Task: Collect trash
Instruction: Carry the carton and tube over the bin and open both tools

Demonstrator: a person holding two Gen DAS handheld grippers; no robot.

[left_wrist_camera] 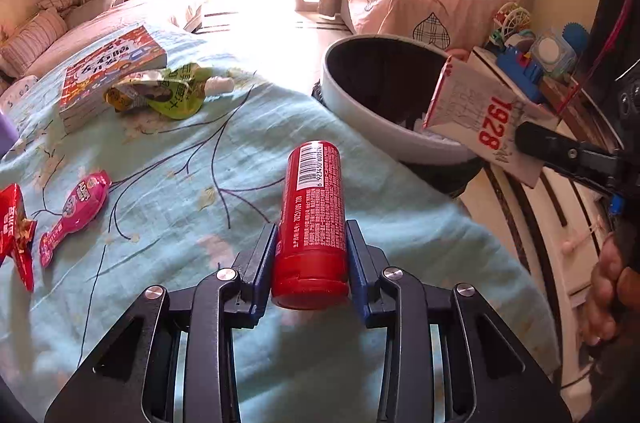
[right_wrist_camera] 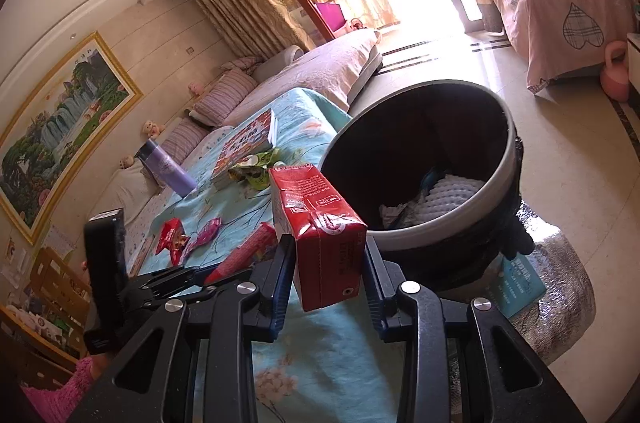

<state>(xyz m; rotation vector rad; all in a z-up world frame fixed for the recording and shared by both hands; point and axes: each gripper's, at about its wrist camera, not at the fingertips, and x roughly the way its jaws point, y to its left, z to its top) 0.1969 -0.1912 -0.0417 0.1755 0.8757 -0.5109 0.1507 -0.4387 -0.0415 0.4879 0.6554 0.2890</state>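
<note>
My left gripper (left_wrist_camera: 312, 255) clamped a red can (left_wrist_camera: 314, 219) pointing ahead of its fingers. My right gripper (right_wrist_camera: 330, 283) pinched a red carton (right_wrist_camera: 320, 227), with the trash bin (right_wrist_camera: 496, 179) just ahead, right of its fingertips

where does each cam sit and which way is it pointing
Left wrist: on the left hand-held gripper, looking along its fingers over the bed toward the bin; it is shut on a red can; the person's hand shows at right.
Right wrist: on the right hand-held gripper, tilted, facing the bin; it is shut on a carton.
Shared: bin, carton, can, book.
</note>
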